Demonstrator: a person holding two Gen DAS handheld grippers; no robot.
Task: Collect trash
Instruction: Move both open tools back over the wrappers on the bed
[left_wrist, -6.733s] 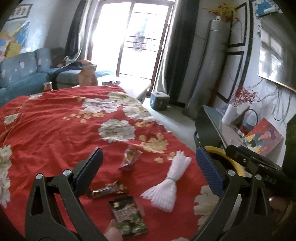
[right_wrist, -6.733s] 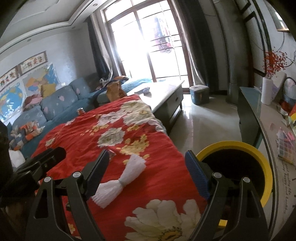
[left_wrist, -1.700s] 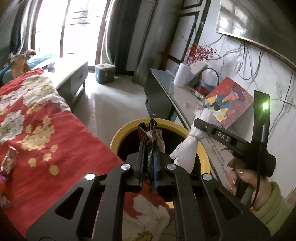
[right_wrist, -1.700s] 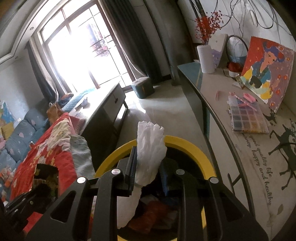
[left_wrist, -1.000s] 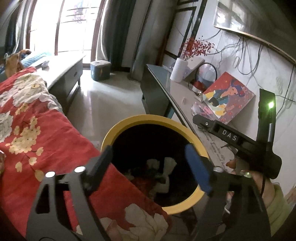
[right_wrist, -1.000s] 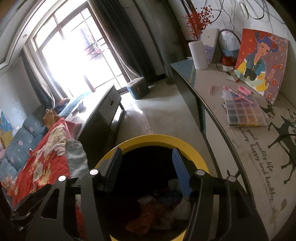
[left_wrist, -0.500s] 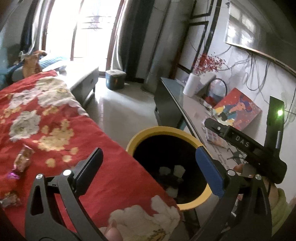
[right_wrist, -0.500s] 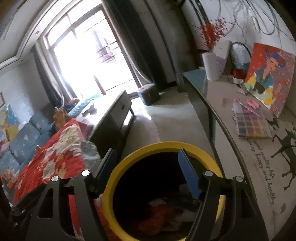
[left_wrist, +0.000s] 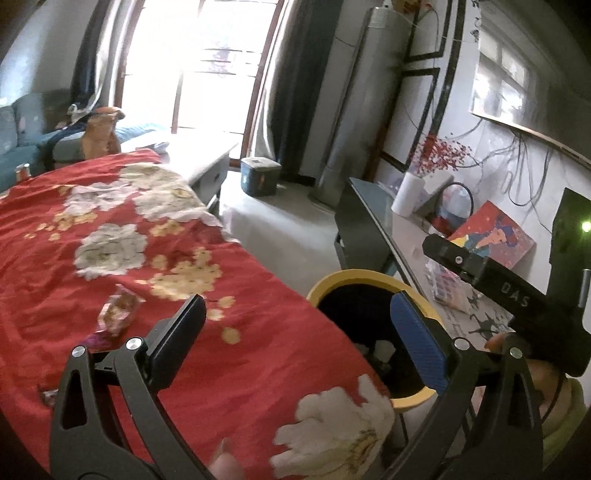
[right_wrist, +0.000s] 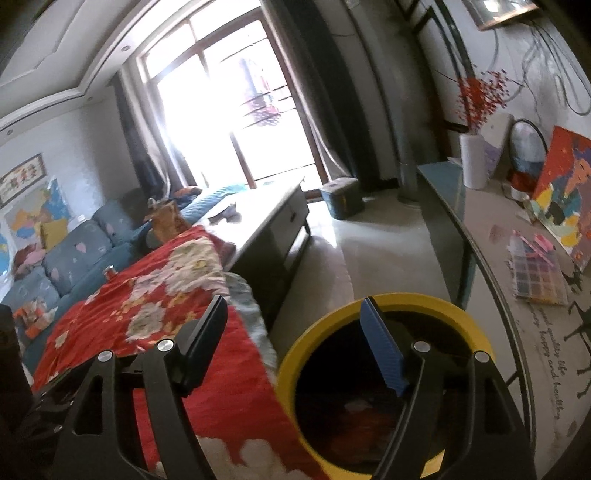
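A: Left gripper (left_wrist: 295, 339) is wide apart, nothing between the jaws. Right gripper (right_wrist: 295, 343) is empty too, jaws opening, over the yellow bin (right_wrist: 295, 354).

B: Trash left?

A: Candy wrapper (left_wrist: 117, 314) on the red blanket (left_wrist: 258, 369), left of the left gripper and well apart from the bin. More scraps at the far left edge (too blurred to name).

B: Risks?

A: Probably pinching blanket along with the wrapper, since it lies flat on soft cloth. The bin sits just beside the blanket edge, so a loose grip could drop it on the floor. The two grippers could also bump at the rim.
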